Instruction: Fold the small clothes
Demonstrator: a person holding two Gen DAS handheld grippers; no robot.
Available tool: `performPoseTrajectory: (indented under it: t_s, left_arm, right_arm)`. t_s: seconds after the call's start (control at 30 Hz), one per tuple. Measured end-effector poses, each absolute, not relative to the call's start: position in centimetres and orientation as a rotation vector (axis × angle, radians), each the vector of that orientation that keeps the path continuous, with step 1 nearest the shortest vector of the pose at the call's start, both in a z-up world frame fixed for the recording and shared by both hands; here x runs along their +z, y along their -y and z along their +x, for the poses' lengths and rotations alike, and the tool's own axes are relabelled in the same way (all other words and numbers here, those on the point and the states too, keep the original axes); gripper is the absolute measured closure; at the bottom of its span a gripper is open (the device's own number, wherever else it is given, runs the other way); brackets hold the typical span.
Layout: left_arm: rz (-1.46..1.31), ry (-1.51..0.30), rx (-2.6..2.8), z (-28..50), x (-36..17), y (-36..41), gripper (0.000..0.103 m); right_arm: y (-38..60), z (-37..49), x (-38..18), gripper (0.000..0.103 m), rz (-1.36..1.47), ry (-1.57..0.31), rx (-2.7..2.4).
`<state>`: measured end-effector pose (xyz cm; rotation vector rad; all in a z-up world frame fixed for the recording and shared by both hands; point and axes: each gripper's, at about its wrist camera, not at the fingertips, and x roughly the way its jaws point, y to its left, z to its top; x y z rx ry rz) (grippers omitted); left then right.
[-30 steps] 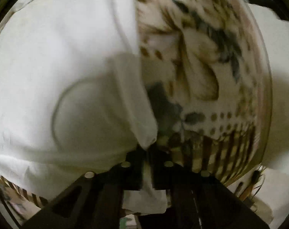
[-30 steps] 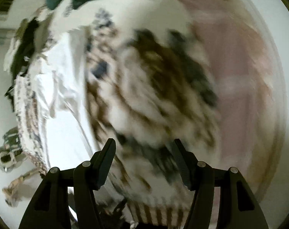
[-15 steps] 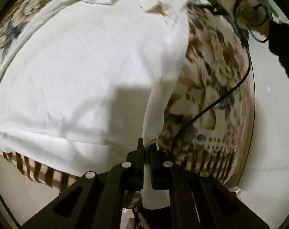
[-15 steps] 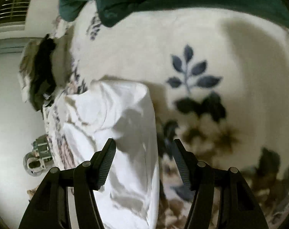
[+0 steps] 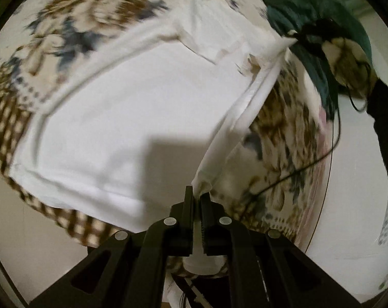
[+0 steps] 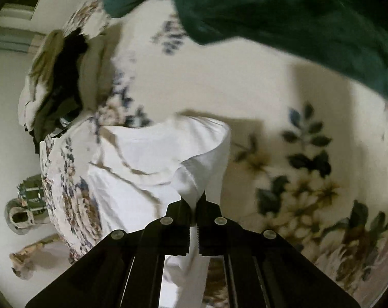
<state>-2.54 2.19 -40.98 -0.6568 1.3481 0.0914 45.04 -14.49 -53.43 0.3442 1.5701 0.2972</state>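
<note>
Barely begun: left gripper (image 5: 197, 197) and right gripper (image 6: 193, 202) each pinch the white garment (image 5: 132, 118) at six o'clock, unfolded.

Matte black left gripper (image 5: 197, 198) and right gripper (image 6: 193, 204), alike in build: two flat, tapering fingers with fine serrated inner faces, angular open-framed arms spreading below, four round silver screw heads across the linkage of each.
</note>
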Motion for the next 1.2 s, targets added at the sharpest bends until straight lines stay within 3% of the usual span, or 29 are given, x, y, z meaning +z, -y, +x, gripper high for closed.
performPoseTrajectory:
  t_s: [0.27, 0.43, 0.63, 0.67, 0.7, 0.73, 0.77, 0.8, 0.83, 0.9, 1.07, 1.2]
  left_arm:
    - [-0.756, -1.296, 0.217, -4.1, -41.7, -12.4, 0.101]
    - [-0.786, -1.313, 0.267, -4.9, -45.0, -18.3, 0.101]
    - [-0.835, -1.426, 0.241, -5.8, -49.8, -23.6, 0.099]
    - [-0.849, -1.445, 0.241, -6.2, -50.4, -24.4, 0.099]
    - [-0.879, -1.471, 0.233, -6.8, -51.0, -25.6, 0.099]
    - [-0.898, -1.477, 0.224, -7.2, -51.1, -26.2, 0.099]
    - [-0.907, -1.482, 0.222, -7.8, -51.1, -27.1, 0.095]
    - [-0.906, -1.485, 0.219, -8.0, -50.9, -27.5, 0.081]
    - [-0.912, -1.486, 0.201, -8.2, -50.7, -28.0, 0.061]
    - [-0.939, -1.466, 0.160, -8.0, -49.9, -28.6, 0.049]
    - [-0.921, -1.467, 0.036, -6.1, -48.9, -27.3, 0.049]
    - [-0.910, -1.526, -0.042, -5.5, -50.1, -24.6, 0.049]
  right_arm:
    - [-0.3, 46.3, -50.2, 0.100, 0.125, -1.553, 0.352]
    - [-11.0, 46.5, -52.9, 0.100, -0.033, -1.543, 0.319]
    - [-16.8, 46.4, -57.0, 0.096, -0.167, -1.617, 0.252]
    - [-16.8, 46.0, -57.0, 0.084, -0.159, -1.626, 0.266]
    - [-16.6, 45.2, -56.7, 0.061, -0.131, -1.646, 0.294]
    - [-16.2, 44.1, -56.1, 0.052, -0.108, -1.655, 0.317]
    - [-15.6, 42.6, -55.2, 0.047, -0.096, -1.656, 0.339]
    - [-14.7, 40.5, -54.1, 0.047, -0.094, -1.656, 0.359]
    - [-13.8, 38.5, -53.3, 0.047, -0.095, -1.663, 0.374]
    - [-11.4, 33.4, -52.0, 0.047, -0.088, -1.701, 0.381]
    - [-5.5, 18.5, -52.4, 0.047, -0.064, -1.876, 0.367]
    - [-0.7, 8.0, -55.7, 0.047, 0.125, -2.009, 0.260]
